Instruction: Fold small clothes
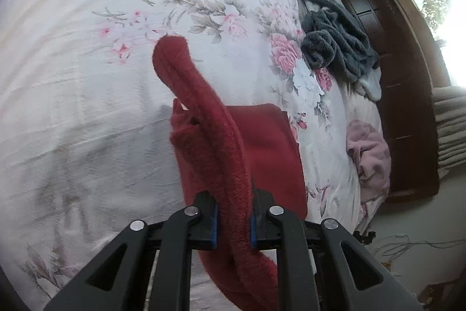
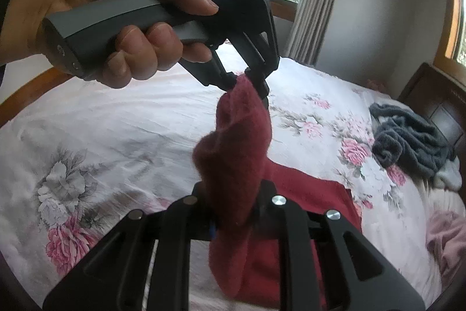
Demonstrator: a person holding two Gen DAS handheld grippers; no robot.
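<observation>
Red fleece garment [image 1: 221,142], soft and fuzzy, held up between both tongs above the bed [image 1: 87,77]. We see the left tongs [image 1: 233,220] clamped narrow on a thick rolled edge of it; the right tongs [image 2: 233,220] are pinched on another bunched part. In the right wrist view a hand [image 2: 116,19] grips the left tool's handle, its tip biting the upper end of the same red strip. The rest of the garment hangs down and its lower part seems to lie flat on the floral sheet [image 2: 102,121] below.

We judge it light, limp, non-slippery; the pile gives good friction, no fragility. It sags and bunches wherever unsupported, so holds at the hem corners or along one edge look best, pulled taut before laying down.

A grey fleece heap [image 1: 335,34] and a pink garment [image 1: 370,156] sit well apart near the bed's edge, unfolded.
</observation>
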